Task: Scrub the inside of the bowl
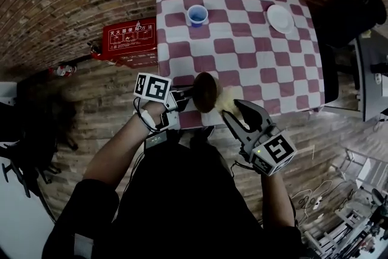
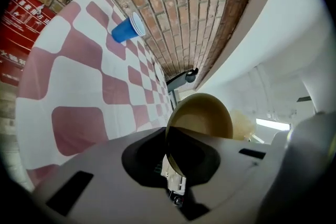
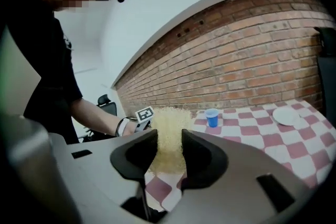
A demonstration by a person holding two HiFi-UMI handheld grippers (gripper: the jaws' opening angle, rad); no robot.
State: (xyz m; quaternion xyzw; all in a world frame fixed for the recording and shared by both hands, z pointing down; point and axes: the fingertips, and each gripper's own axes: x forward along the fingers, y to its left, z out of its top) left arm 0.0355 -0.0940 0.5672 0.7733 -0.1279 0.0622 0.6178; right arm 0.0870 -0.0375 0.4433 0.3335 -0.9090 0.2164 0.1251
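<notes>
In the head view my left gripper is shut on the rim of a brown bowl, held on edge over the near edge of the checkered table. The left gripper view shows the bowl clamped between the jaws of that gripper, its tan inside facing right. My right gripper is shut on a pale yellow fibrous scrubber just right of the bowl. In the right gripper view the scrubber fills the gap of the right gripper. Whether scrubber and bowl touch I cannot tell.
A blue cup and a white plate stand at the table's far side. A red box lies on the brick floor left of the table. A dark chair stands to the right.
</notes>
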